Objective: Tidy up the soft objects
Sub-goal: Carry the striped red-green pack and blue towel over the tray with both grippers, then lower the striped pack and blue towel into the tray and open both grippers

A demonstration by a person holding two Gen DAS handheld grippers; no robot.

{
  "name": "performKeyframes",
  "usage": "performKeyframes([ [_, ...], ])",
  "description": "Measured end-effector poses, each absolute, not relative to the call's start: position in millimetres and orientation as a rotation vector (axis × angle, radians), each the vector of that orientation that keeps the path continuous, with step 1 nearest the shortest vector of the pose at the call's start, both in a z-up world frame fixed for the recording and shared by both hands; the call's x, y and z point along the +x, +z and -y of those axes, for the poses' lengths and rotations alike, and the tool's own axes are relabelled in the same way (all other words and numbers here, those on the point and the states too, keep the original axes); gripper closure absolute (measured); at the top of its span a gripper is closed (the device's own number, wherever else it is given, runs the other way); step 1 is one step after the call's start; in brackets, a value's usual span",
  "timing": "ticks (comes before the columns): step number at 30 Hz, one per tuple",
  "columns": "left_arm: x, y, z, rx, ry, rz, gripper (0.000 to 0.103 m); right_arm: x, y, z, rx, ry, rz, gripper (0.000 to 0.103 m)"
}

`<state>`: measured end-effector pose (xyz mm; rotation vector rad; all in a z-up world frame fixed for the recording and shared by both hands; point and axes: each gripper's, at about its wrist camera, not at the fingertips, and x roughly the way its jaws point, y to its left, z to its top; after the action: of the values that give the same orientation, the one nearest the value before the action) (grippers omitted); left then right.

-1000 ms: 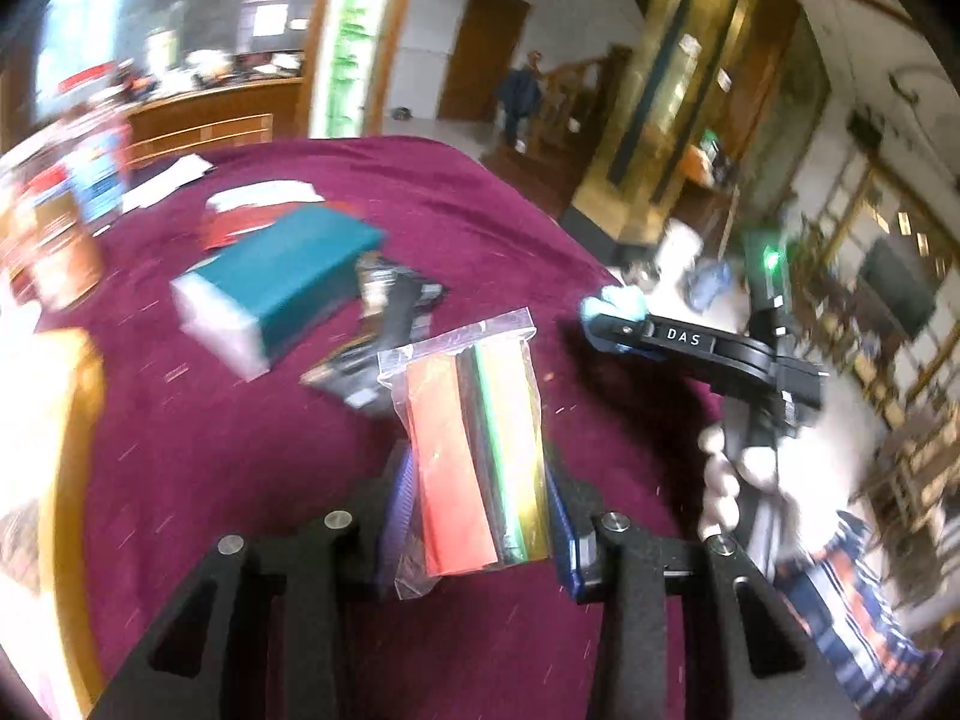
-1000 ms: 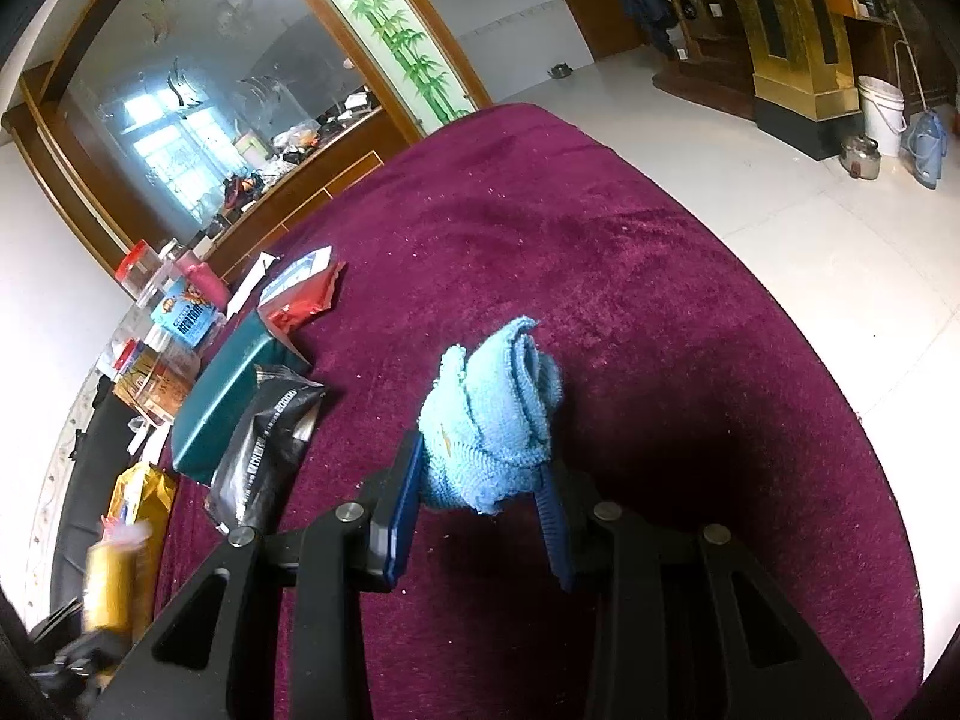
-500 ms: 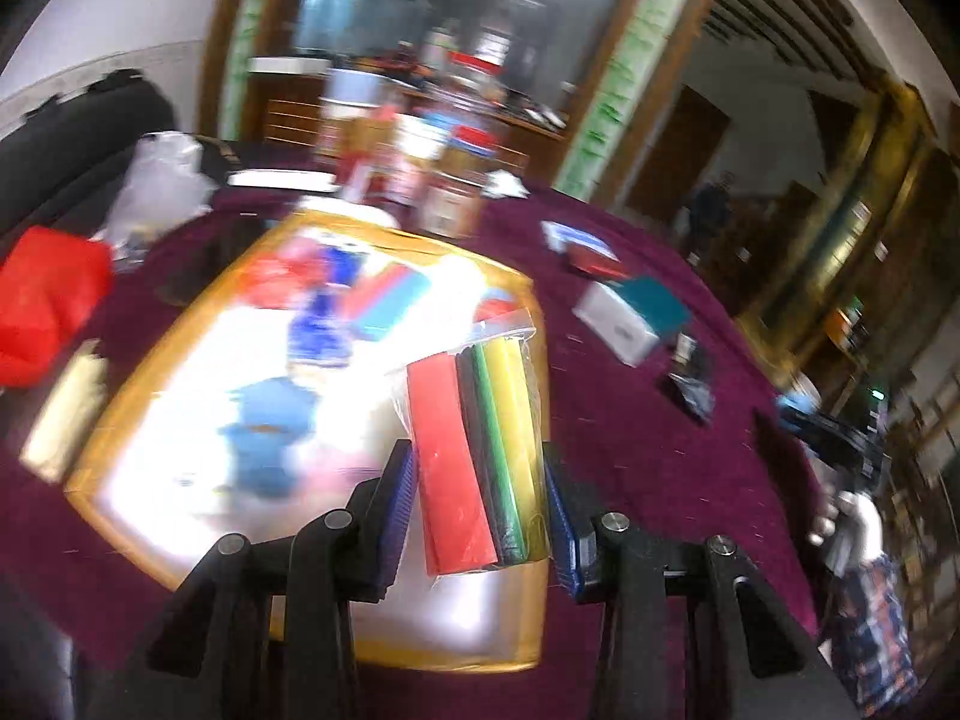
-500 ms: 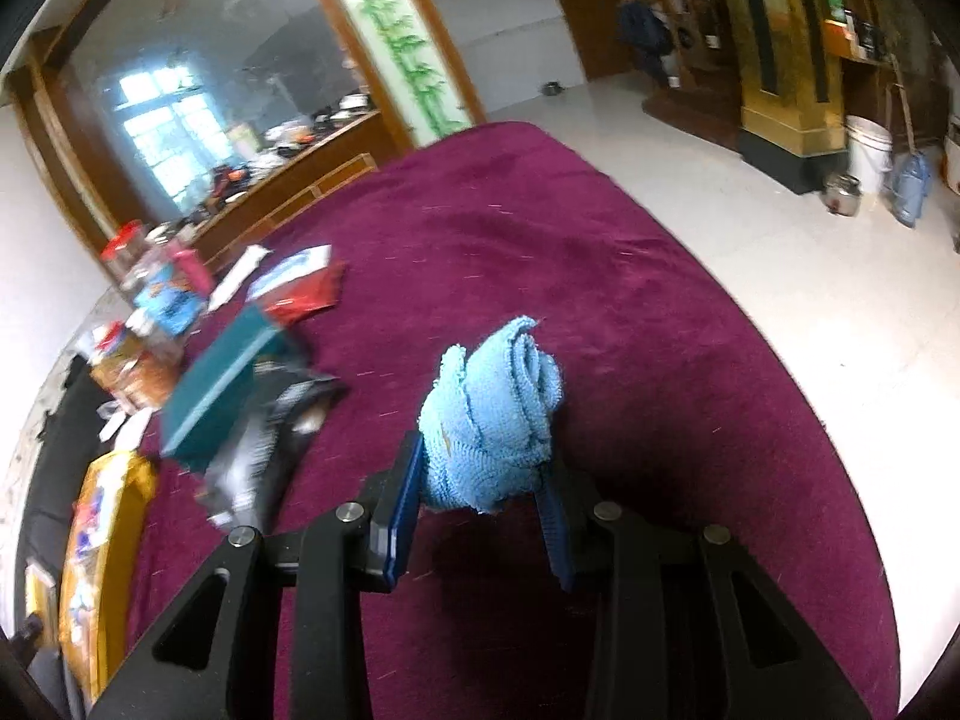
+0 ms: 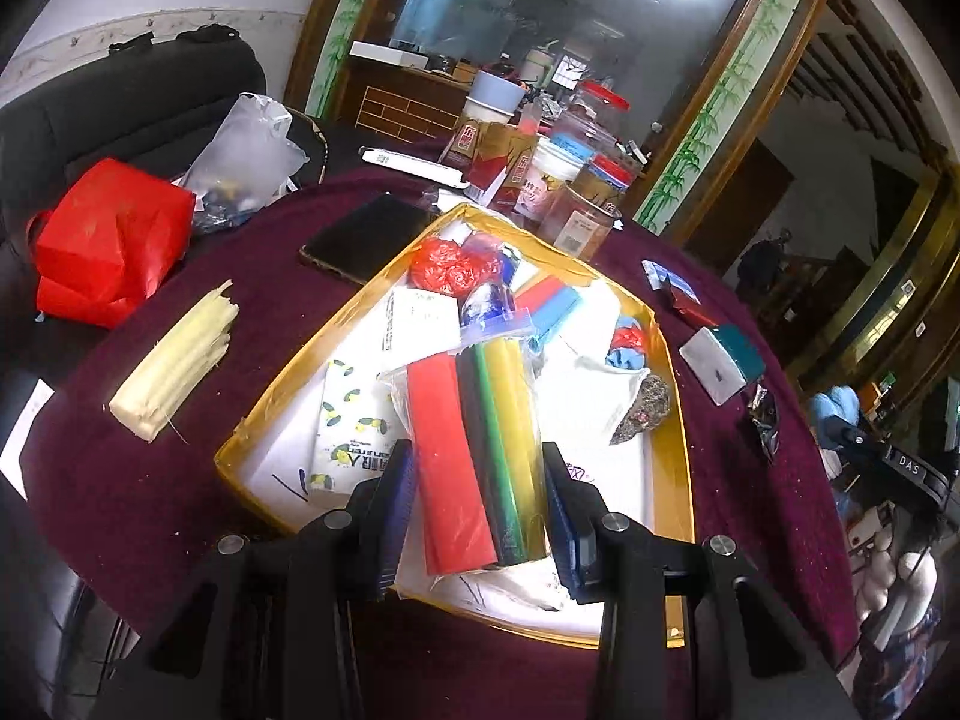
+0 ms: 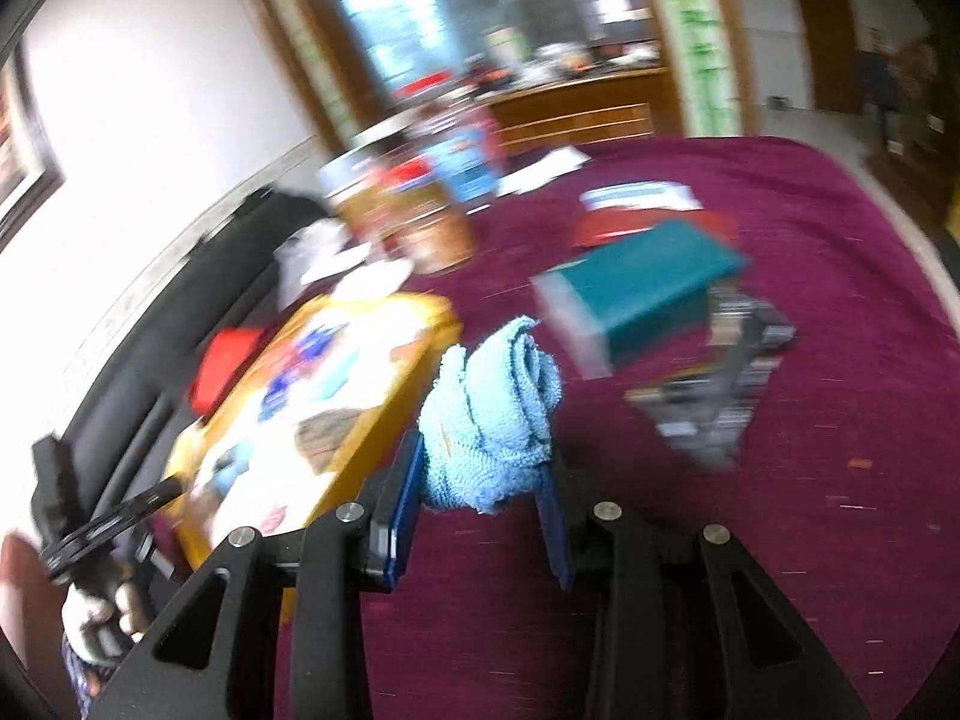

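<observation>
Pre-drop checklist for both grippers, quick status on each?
1. Left gripper shut on the clear bag of coloured foam strips: ok.
2. Bag is over the yellow tray: ok.
3. Free landing spot in the tray: not ok, it is crowded with a lemon-print tissue pack and other items under the bag.
4. Right gripper shut on the blue towel: ok.
5. Towel over the tray: not ok, it is beside the tray's edge, above the purple tablecloth.
6. Height of bag above the tray contents: cannot tell.
</observation>
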<state>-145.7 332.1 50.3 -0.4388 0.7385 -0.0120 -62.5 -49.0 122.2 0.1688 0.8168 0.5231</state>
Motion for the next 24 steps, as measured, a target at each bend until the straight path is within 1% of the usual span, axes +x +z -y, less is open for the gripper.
performKeyframes([
  [6, -145, 51, -327, -0.421, -0.039, -0.731, 0.06, -87, 120, -44, 0.045, 0.715, -0.866, 0.069],
  [13, -146, 50, -317, -0.398, -0.062, -0.74, 0.061, -114, 90, -118, -0.203, 0.823, -0.932, 0.068],
  [19, -147, 50, -298, -0.363, -0.091, -0.752, 0.06, -112, 76, -138, -0.405, 0.744, -0.891, 0.068],
  [24, -147, 52, -281, -0.345, -0.14, -0.762, 0.06, -96, 71, -139, -0.446, 0.694, -0.894, 0.069],
])
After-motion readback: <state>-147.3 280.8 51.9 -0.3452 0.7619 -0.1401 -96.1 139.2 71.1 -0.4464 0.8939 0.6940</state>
